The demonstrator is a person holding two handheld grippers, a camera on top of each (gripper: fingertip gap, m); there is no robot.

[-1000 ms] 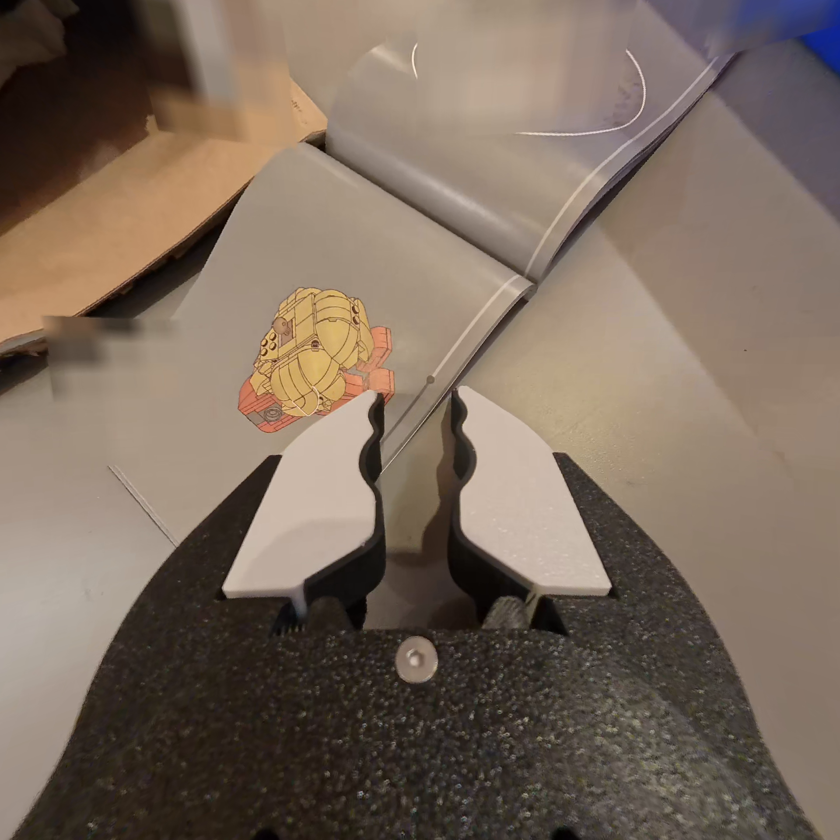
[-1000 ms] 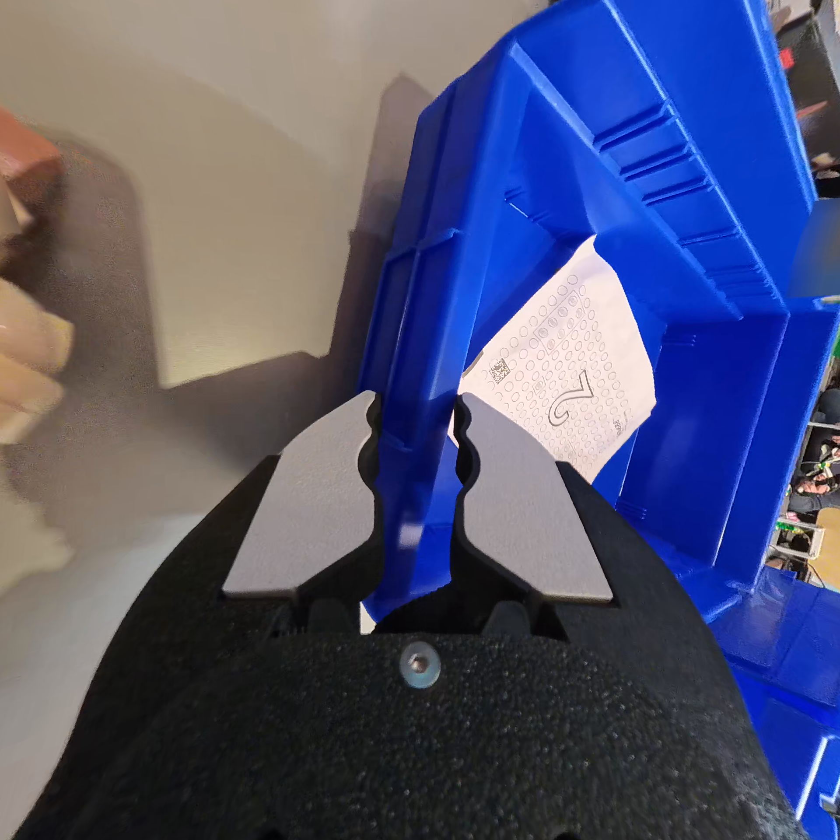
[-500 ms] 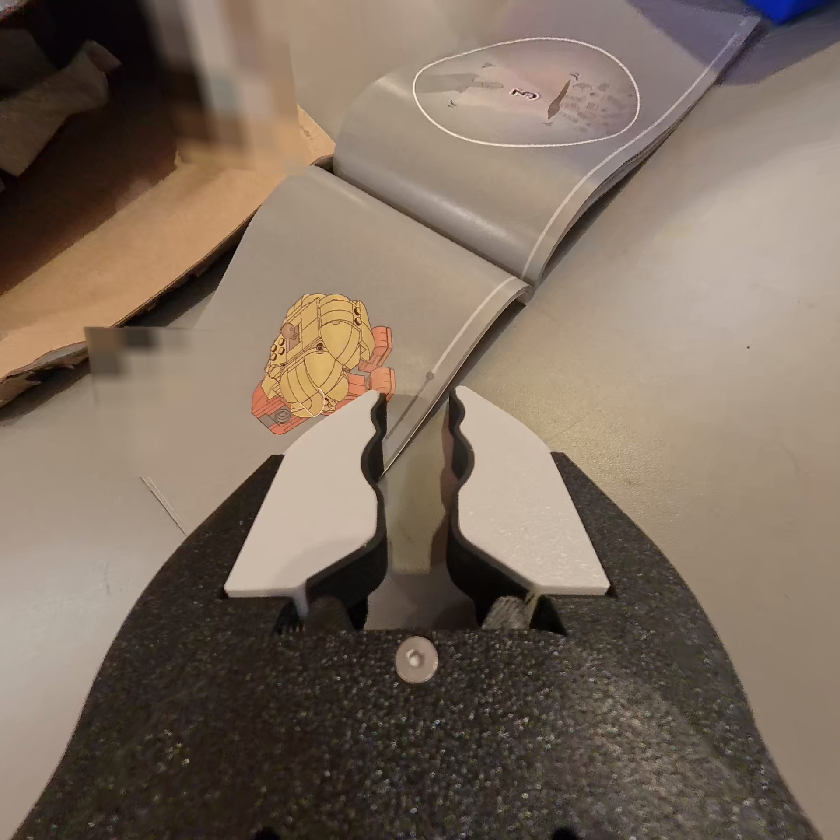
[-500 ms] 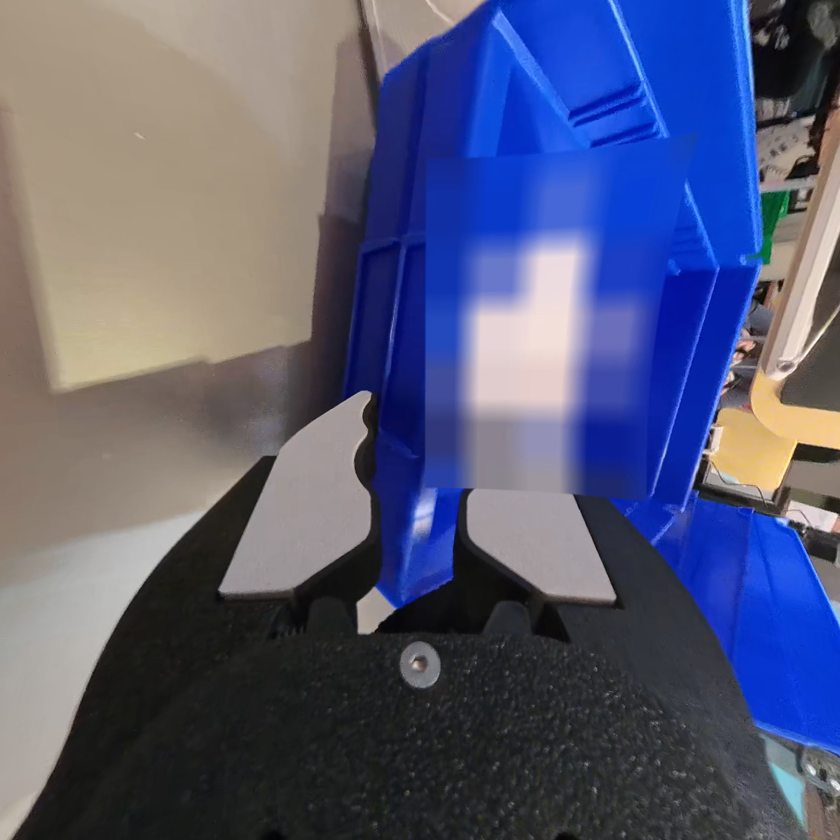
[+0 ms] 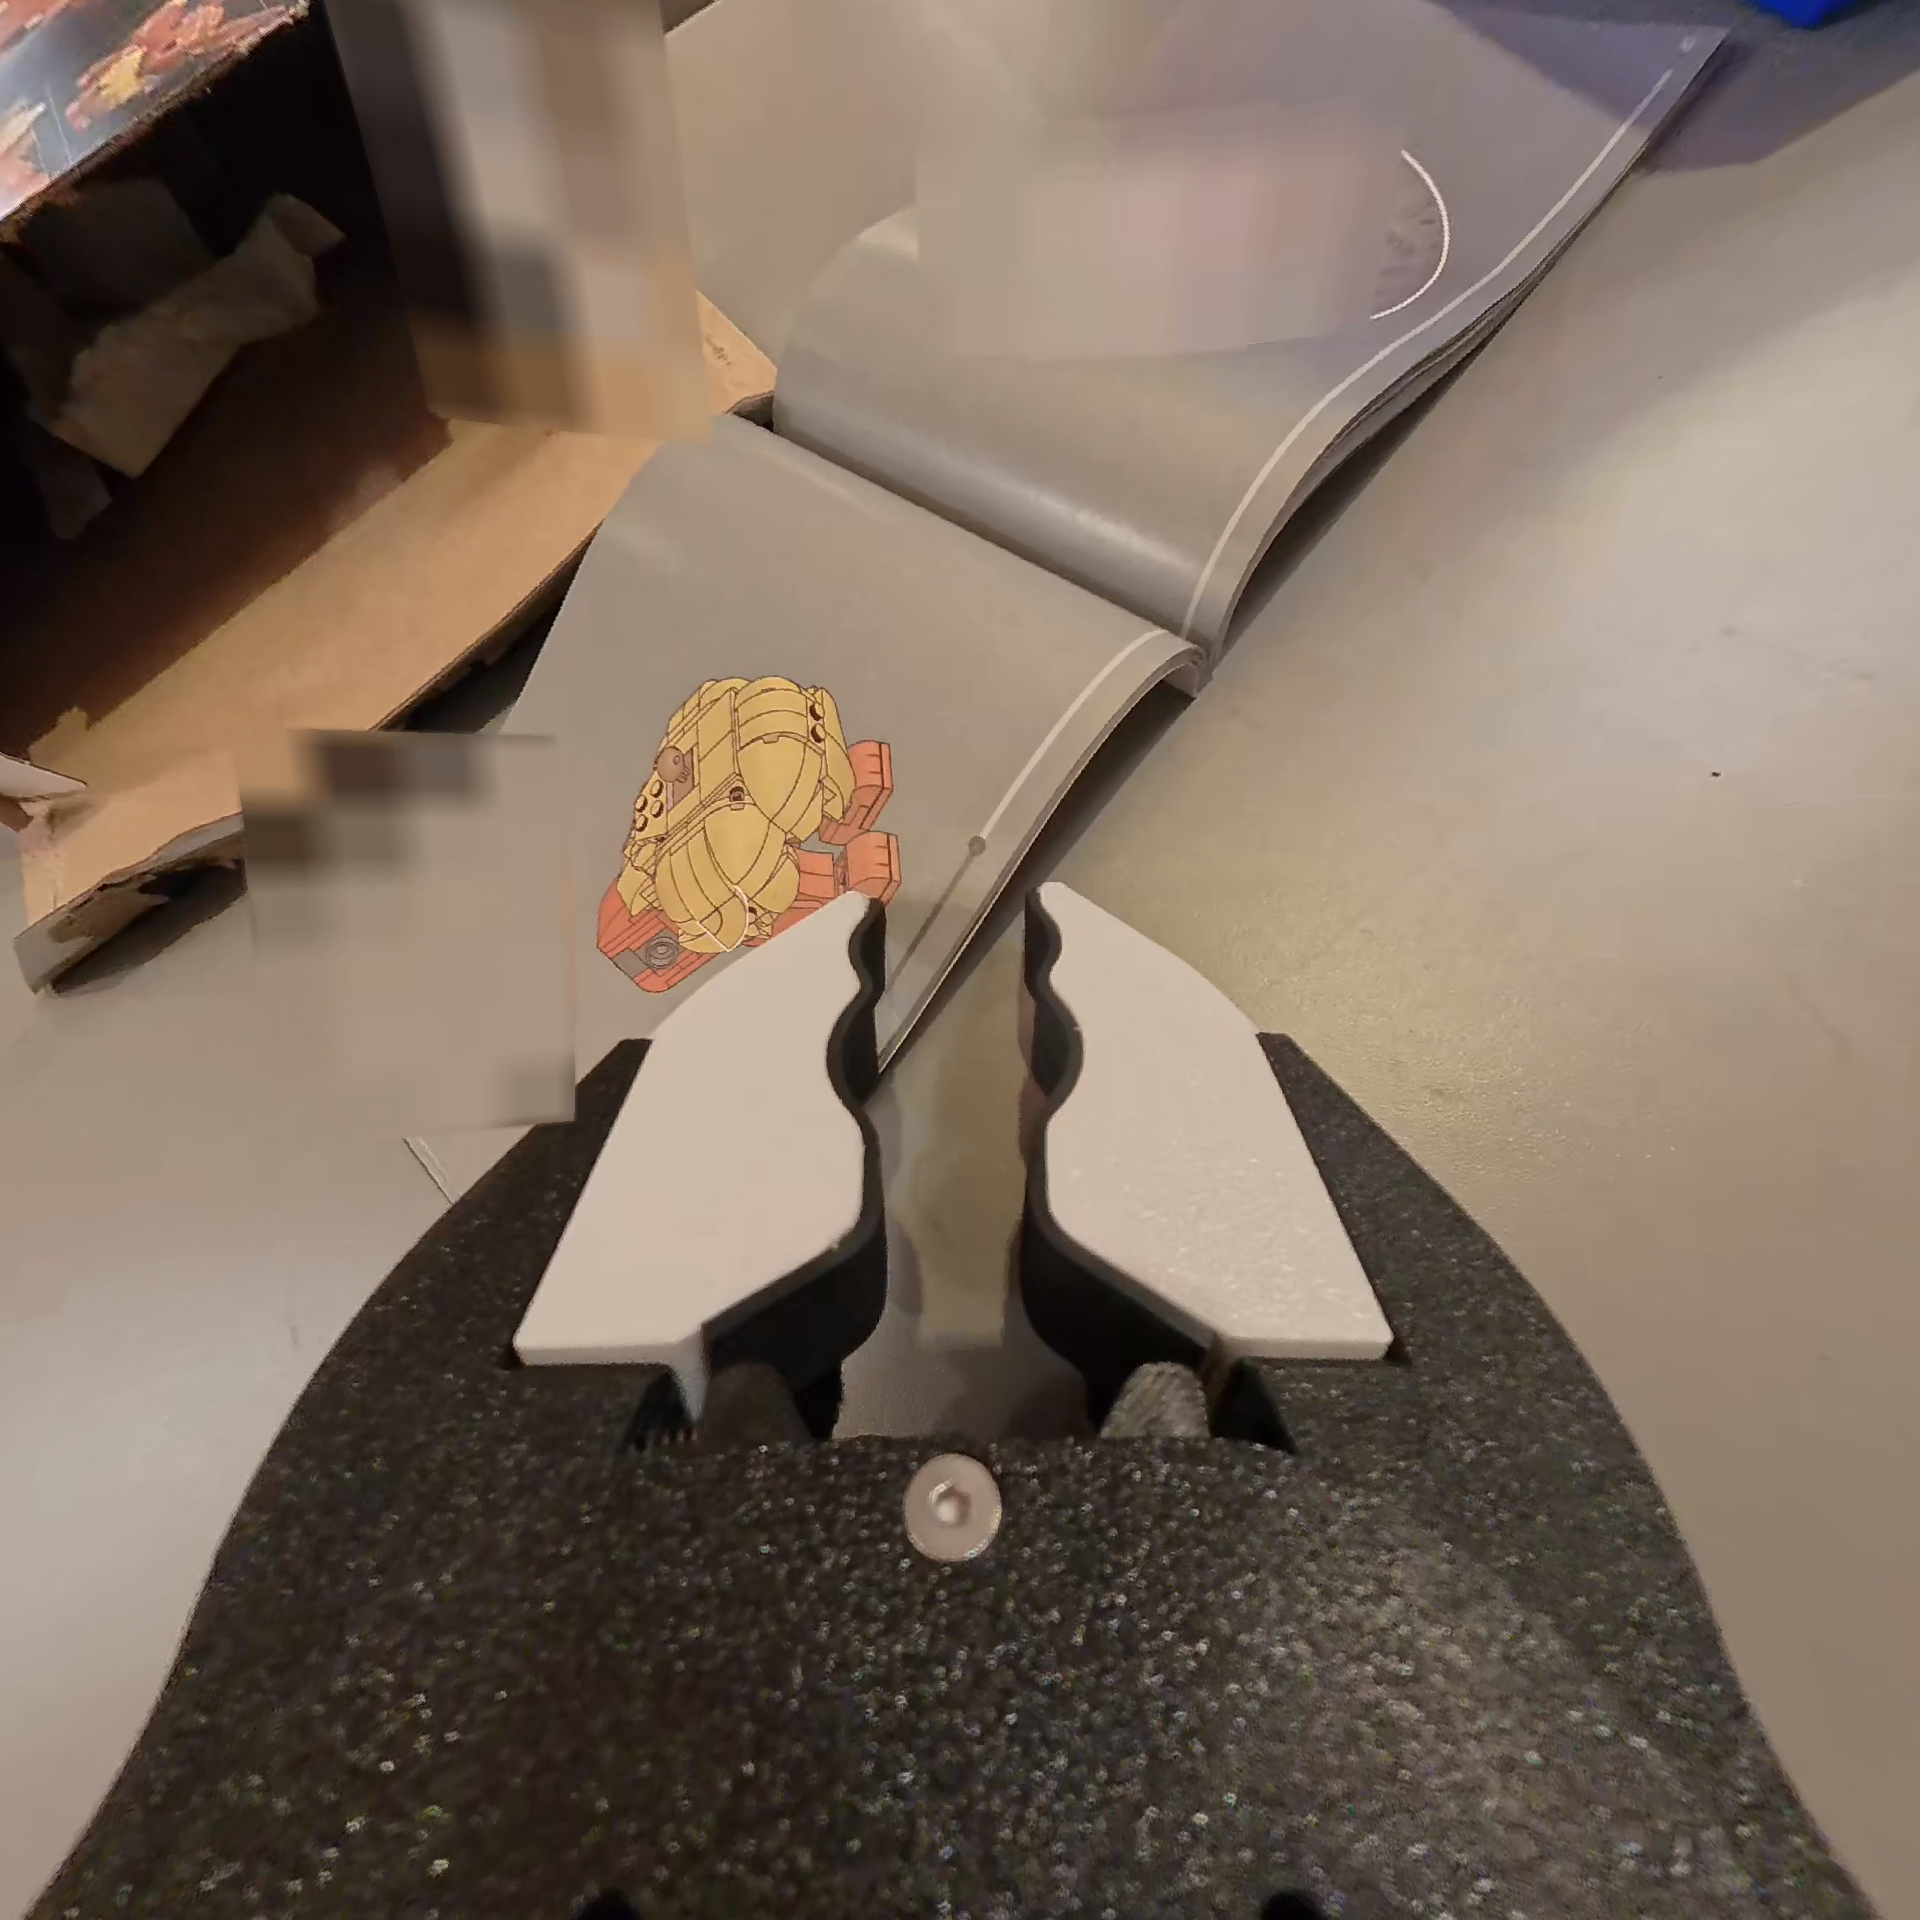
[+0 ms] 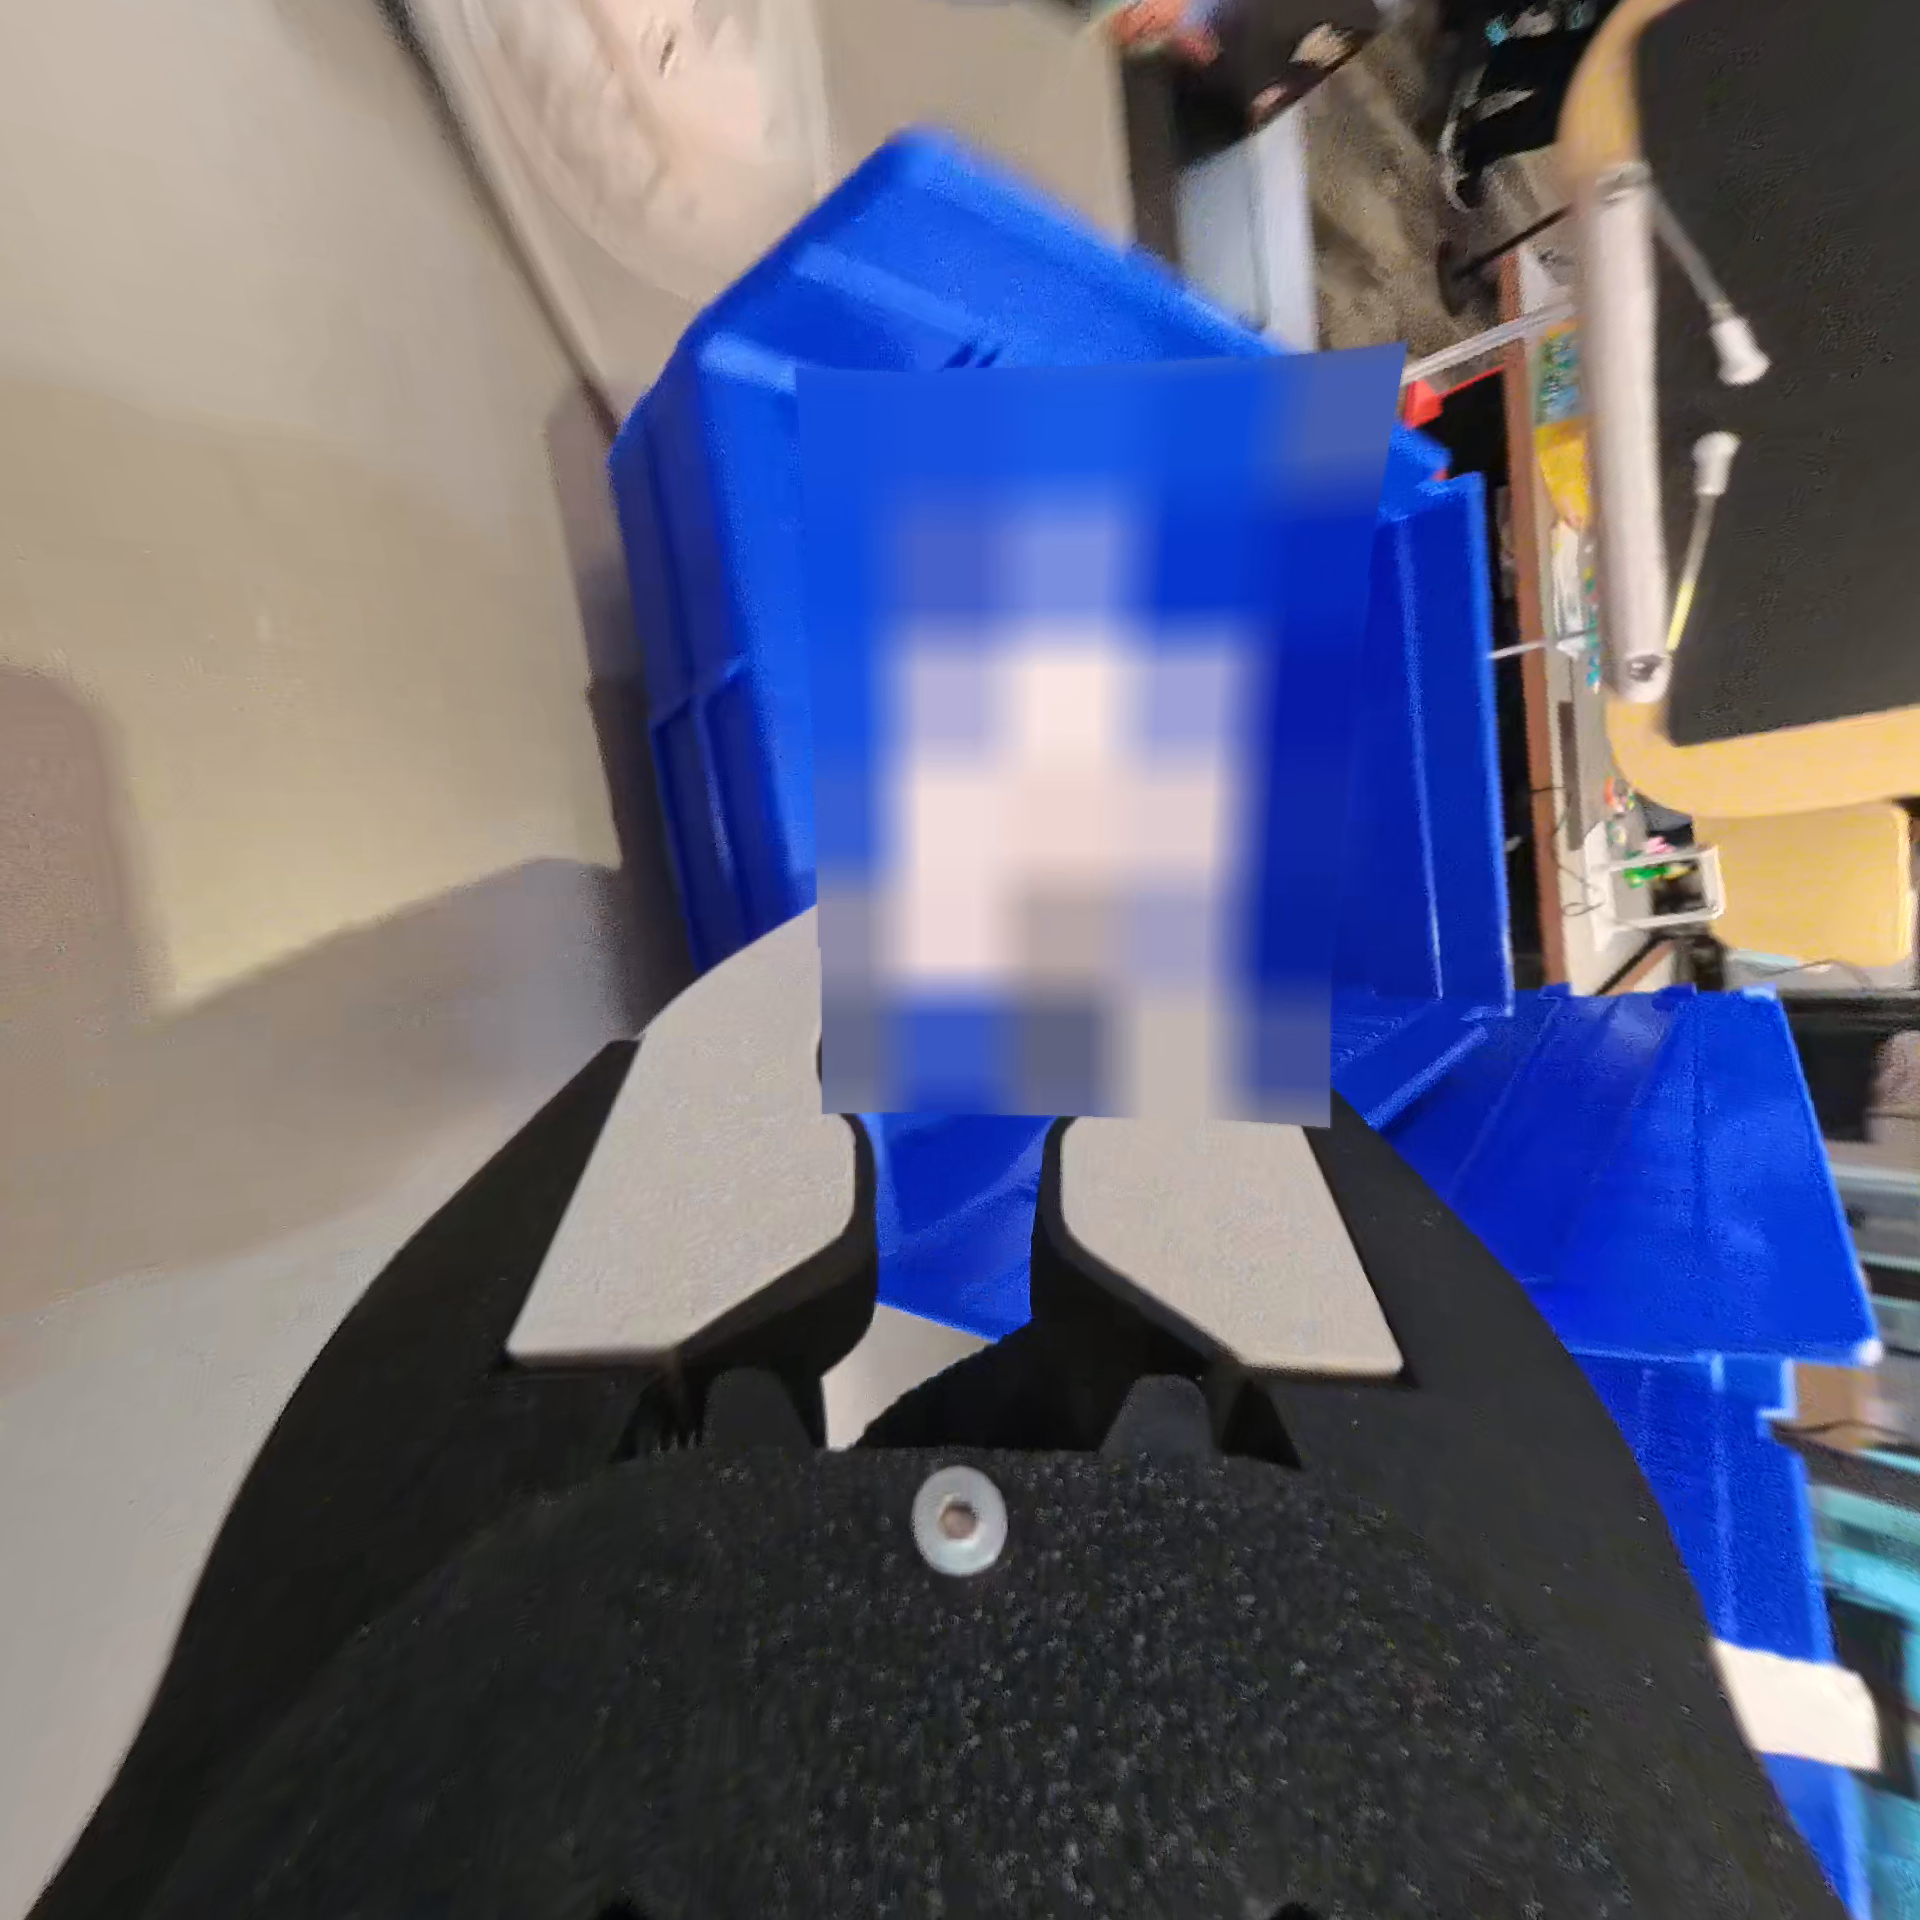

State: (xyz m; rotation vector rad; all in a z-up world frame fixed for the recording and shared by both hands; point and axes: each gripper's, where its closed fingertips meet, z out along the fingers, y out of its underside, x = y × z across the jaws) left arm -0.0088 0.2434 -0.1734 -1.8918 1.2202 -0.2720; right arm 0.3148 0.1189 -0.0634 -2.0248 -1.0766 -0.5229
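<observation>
In the left wrist view an open grey booklet (image 5: 831,582) lies on the table (image 5: 1507,935); its near page bears a picture of a yellow and orange brick model (image 5: 738,821). My left gripper (image 5: 951,904) is open at the page's near right edge. The page corner runs in beside the left finger (image 5: 769,1039), and the right finger stands clear of it. In the right wrist view my right gripper (image 6: 951,966) is shut on the wall of a blue plastic bin (image 6: 727,623), which hangs tilted above the table (image 6: 260,520). A mosaic patch hides the fingertips and the bin's inside.
An open cardboard box (image 5: 208,520) with crumpled paper inside lies left of the booklet. More blue bins (image 6: 1610,1195) stand to the right of the held bin. Beyond them are a table leg, a chair and room clutter (image 6: 1662,416). About 35 cm separates my left fingertips from my right.
My right gripper has swung with the blue bin still in its grasp, so the view has turned from the table toward the room. My left gripper has stayed at the page edge.
</observation>
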